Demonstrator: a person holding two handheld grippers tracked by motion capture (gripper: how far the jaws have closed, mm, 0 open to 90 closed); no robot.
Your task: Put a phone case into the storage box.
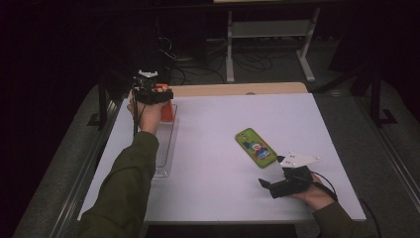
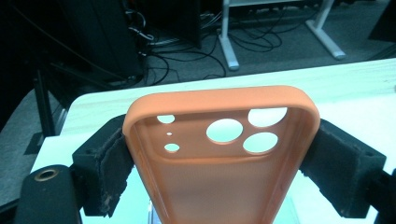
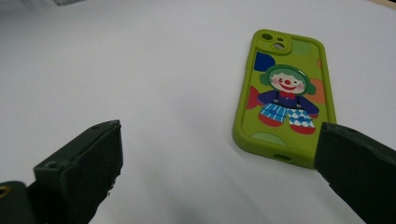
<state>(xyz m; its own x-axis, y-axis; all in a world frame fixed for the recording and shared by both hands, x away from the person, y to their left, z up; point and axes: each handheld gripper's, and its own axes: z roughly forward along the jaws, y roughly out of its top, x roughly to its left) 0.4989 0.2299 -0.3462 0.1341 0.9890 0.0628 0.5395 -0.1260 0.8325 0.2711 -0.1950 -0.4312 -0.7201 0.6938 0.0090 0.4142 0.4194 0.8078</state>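
Left claw [image 2: 219, 158]: pinching orange phone case [image 2: 224, 140], raised over desk's [image 1: 223, 198] far-left corner, above clear tray [image 1: 166, 148].
Right claw [image 3: 219, 172]: spread, near right edge.
Green phone case [image 1: 255, 147]: flat, just beyond right claw, unobstructed.

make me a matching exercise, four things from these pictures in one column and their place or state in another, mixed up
Things:
1. orange phone case
2. green phone case
3. right gripper
4. clear tray

Places or states:
A. open, nothing between its fingers
B. lying flat on the white table, clown picture up
C. on the table's left side, below the left gripper
D. clamped by its two long edges, lifted off the table

Pairs: 1-D, 2-B, 3-A, 4-C
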